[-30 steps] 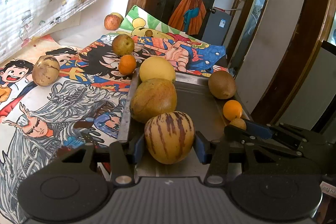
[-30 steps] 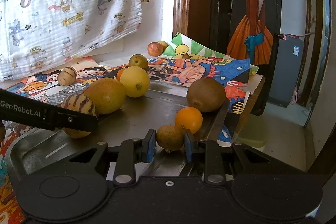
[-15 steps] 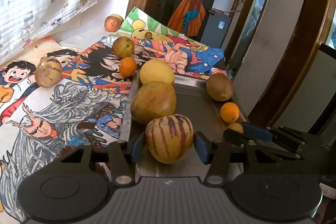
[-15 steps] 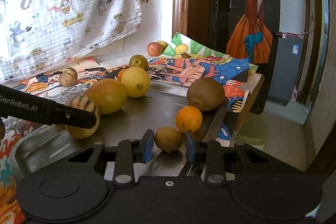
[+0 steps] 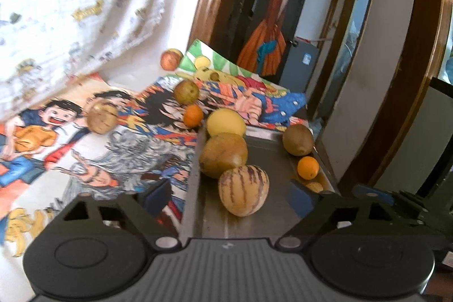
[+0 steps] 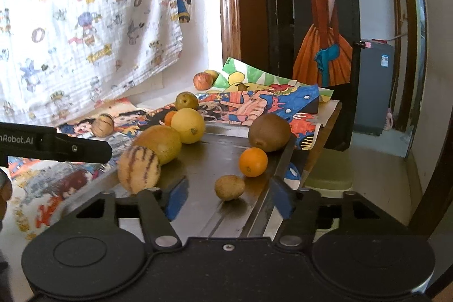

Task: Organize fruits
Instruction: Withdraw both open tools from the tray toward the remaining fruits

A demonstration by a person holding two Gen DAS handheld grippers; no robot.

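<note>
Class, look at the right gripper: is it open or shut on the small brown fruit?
Open. The right gripper has its blue pads spread well apart, and the small brown fruit sits untouched between them on the metal tray.

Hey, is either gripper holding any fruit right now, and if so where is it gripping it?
Neither. The left gripper stands open around the striped melon without touching it, and the right gripper is open, clear of the small brown fruit on the tray.

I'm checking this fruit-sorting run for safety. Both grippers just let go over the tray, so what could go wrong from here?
1. The striped melon lies free near the metal tray's front; it may roll out.
2. The small brown fruit and orange sit by the right rim, beside the table edge; a nudge from the open right gripper could send them off.
</note>
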